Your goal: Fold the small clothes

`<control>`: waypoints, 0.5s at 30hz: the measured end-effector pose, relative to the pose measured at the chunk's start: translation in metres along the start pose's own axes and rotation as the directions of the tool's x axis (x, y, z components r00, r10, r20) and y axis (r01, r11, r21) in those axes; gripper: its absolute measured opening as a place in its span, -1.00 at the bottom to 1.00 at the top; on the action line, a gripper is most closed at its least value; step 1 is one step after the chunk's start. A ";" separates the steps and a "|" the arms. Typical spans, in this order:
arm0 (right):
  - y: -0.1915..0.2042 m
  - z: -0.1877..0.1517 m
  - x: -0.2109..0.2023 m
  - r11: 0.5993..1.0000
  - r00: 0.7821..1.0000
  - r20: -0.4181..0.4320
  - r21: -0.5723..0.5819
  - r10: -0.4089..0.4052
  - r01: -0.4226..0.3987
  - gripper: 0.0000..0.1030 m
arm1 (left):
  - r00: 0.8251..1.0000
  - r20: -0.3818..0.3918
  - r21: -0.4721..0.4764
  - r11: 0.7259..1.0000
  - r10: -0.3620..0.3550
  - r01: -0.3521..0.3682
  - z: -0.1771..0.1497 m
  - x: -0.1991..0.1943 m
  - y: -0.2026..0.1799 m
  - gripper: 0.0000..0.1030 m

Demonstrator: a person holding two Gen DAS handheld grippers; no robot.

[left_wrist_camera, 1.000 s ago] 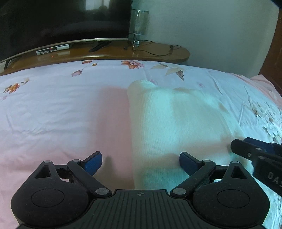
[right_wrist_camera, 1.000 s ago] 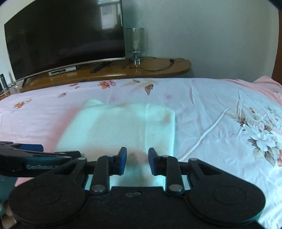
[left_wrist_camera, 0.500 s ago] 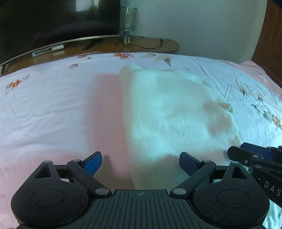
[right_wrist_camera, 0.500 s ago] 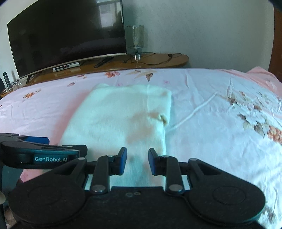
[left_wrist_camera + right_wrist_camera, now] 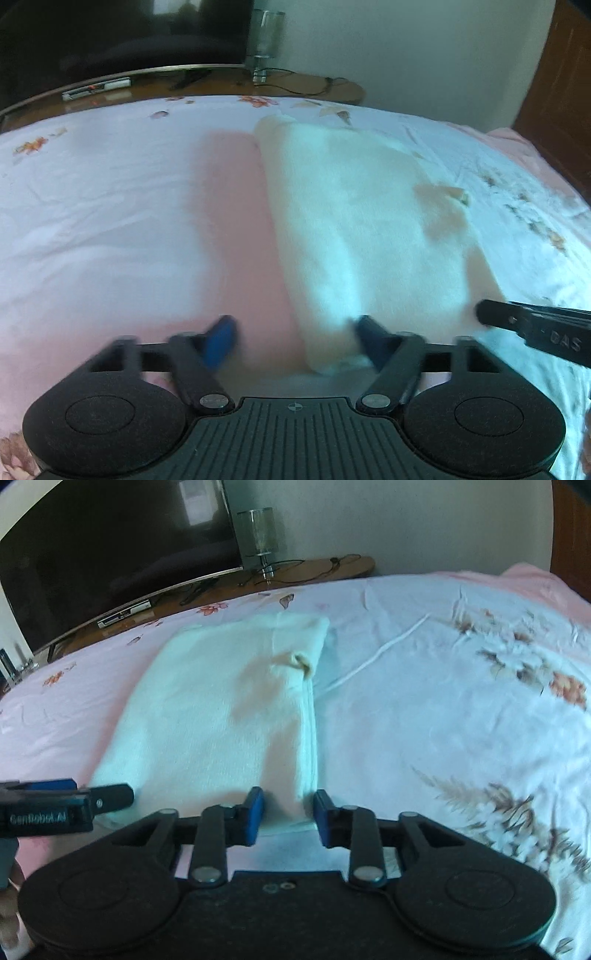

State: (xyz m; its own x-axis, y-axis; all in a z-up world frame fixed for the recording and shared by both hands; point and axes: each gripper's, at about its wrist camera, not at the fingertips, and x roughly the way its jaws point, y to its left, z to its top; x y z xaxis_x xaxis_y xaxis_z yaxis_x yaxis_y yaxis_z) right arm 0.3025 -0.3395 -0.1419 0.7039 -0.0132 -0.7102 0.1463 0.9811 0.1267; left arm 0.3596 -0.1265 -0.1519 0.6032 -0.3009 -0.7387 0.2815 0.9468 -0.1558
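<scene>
**Cream knit garment lies folded on the bed, both claws at its near edge**

Cream-white, fine-knit, the folded garment [image 5: 362,229] [image 5: 229,701] lies as a long rectangle on the pink floral bedsheet [image 5: 110,221] [image 5: 443,720], running away from you toward the foot of the bed. A small rolled cuff or opening shows on its right side, about halfway along.

Your left claw [image 5: 295,338] stands wide. Its right finger sits over the garment's near left corner and its left finger over bare sheet, so the garment's left edge runs between them. This view is blurred, and you cannot tell from it whether the fingers touch the cloth.

Your right claw [image 5: 288,814] is narrower but parted, with the near right corner of the garment between its blue pads [image 5: 255,812]. The pads do not visibly pinch the fabric.

Each claw appears at the edge of the other's view, the two lying at the same near end of the garment, one at each corner.

Beyond the bed, a dark flat television [image 5: 110,546] stands on a curved wooden TV stand [image 5: 314,568], with a glass-shaded lamp [image 5: 258,535] beside it
</scene>
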 end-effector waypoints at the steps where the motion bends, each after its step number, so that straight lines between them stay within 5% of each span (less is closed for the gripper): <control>1: 0.000 0.000 -0.001 1.000 1.000 0.000 0.006 0.014 -0.014 -0.73 | 1.000 0.002 0.003 1.000 0.000 0.000 -0.001 -0.001 -0.001 0.28; 6: -0.014 -0.004 0.002 1.000 1.000 -0.015 0.029 0.005 -0.005 -0.79 | 1.000 -0.008 -0.006 1.000 -0.007 0.007 0.000 0.003 -0.001 0.34; 9: -0.008 -0.001 -0.001 1.000 1.000 -0.009 -0.014 -0.010 0.010 -0.78 | 1.000 -0.018 -0.047 0.999 0.015 -0.016 0.006 0.000 0.002 0.79; 15: -0.018 0.013 -0.011 0.995 0.998 0.034 0.080 0.048 -0.051 -0.25 | 1.000 -0.010 -0.116 0.993 -0.006 0.004 0.019 0.001 0.010 0.83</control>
State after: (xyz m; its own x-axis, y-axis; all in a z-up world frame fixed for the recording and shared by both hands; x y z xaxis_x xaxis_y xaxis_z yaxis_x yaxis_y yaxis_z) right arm 0.3014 -0.3594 -0.1275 0.7336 0.0271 -0.6790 0.1660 0.9618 0.2177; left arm 0.3770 -0.1198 -0.1412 0.5940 -0.3051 -0.7444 0.1958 0.9523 -0.2341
